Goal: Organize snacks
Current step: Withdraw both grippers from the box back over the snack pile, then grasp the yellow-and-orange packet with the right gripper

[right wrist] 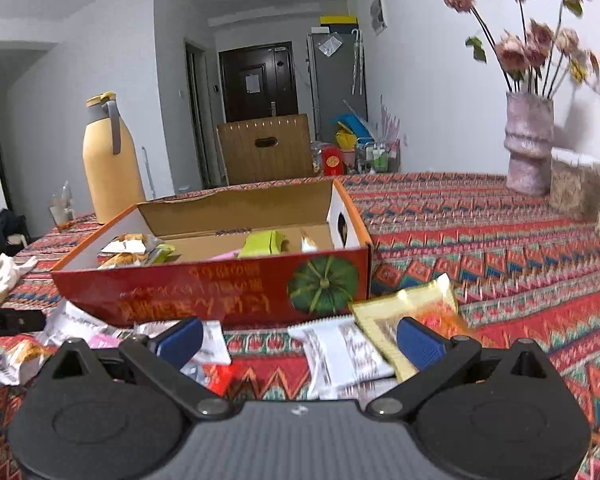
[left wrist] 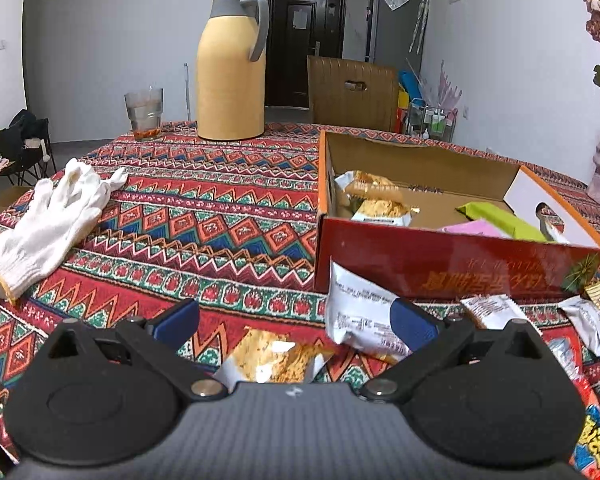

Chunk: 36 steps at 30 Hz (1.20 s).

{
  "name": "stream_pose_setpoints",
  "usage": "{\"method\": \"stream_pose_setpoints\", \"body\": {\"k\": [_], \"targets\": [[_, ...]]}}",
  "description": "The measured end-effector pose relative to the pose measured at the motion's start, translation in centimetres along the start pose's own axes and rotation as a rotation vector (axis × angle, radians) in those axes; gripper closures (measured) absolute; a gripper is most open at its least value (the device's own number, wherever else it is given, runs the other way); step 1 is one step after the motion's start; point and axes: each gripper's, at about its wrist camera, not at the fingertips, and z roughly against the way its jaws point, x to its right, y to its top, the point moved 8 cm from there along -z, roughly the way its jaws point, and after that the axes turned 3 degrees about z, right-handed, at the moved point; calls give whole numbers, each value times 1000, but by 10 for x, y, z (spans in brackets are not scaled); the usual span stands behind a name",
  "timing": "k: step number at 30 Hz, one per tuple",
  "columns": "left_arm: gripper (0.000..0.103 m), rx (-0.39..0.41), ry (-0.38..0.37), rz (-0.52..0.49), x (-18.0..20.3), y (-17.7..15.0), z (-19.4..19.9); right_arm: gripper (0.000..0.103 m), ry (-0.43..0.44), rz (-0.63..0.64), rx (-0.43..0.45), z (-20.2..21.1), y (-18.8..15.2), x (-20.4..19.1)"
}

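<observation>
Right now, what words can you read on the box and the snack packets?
Red box: gold Chinese characters, upside down and blurred, not readable.
White packet: small black print, too small to read.
White wrapper: black print, blurred.
Red bag: big yellow characters, cut off at the edge.

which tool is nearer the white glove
Left. The left tool has the white glove just ahead to its left; from the right tool the glove lies far off at the left edge, beyond the red box.
</observation>
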Motion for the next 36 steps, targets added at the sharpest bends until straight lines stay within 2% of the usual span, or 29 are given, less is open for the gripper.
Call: {"method": "stream_pose_setpoints", "body": {"k": [6, 11, 22, 29, 32, 36], "targets": [[0, 0, -28, -3, 3, -7, -5, 0, 10, -13, -21, 8, -17, 7], [0, -9, -43, 5, 3, -11, -8, 0, -18, -6, -32, 11, -23, 13], [0, -17, -67, 24, 1, -12, -8, 0, -68, -20, -23, 17, -26, 40], [0, -23, -65, 34, 0, -13, -9, 3, -127, 23, -28, 15, -19, 61], [0, -25, -65, 34, 0, -12, -9, 8, -149, 45, -56, 5, -14, 75], [0, -25, -63, 37, 0, -13, -9, 8, -149, 82, -136, -16, -12, 89]]}}
